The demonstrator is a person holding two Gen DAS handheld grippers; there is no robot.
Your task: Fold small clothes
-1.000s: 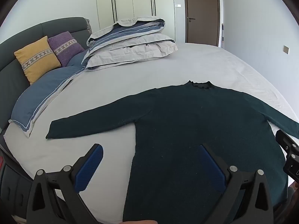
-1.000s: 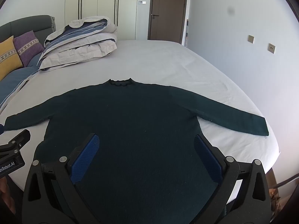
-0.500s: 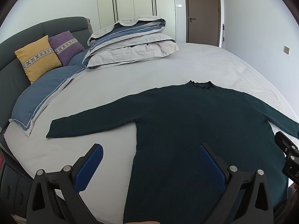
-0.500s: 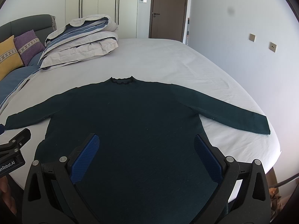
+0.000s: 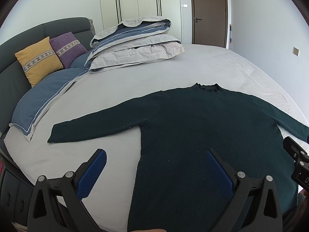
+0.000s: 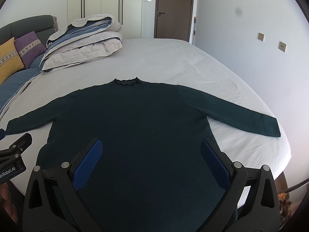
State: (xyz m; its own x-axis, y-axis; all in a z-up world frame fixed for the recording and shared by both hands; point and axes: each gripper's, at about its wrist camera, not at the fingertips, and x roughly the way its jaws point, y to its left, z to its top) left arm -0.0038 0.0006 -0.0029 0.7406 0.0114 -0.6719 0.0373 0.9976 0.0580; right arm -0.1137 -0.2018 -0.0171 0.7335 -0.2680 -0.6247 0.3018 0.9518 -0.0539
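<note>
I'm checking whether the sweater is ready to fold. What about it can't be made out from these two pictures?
- Bottom hem of the sweater: in both wrist views, hidden behind the gripper bodies and cut off by the lower edge.
- Right cuff in the left wrist view: cut off at the frame edge, beside the right gripper.
- Left cuff in the right wrist view: partly hidden at the frame edge by the left gripper.

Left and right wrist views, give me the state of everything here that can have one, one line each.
Sweater: spread flat on the bed, both sleeves out, unfolded.
Left gripper: open, holding nothing, above the sweater's left edge.
Right gripper: open, holding nothing, above the sweater's body.
Duvet: folded, stacked near the headboard.
Door: closed.
Wardrobe doors: closed.
Yellow cushion: upright against the headboard.
Purple cushion: upright against the headboard.
</note>
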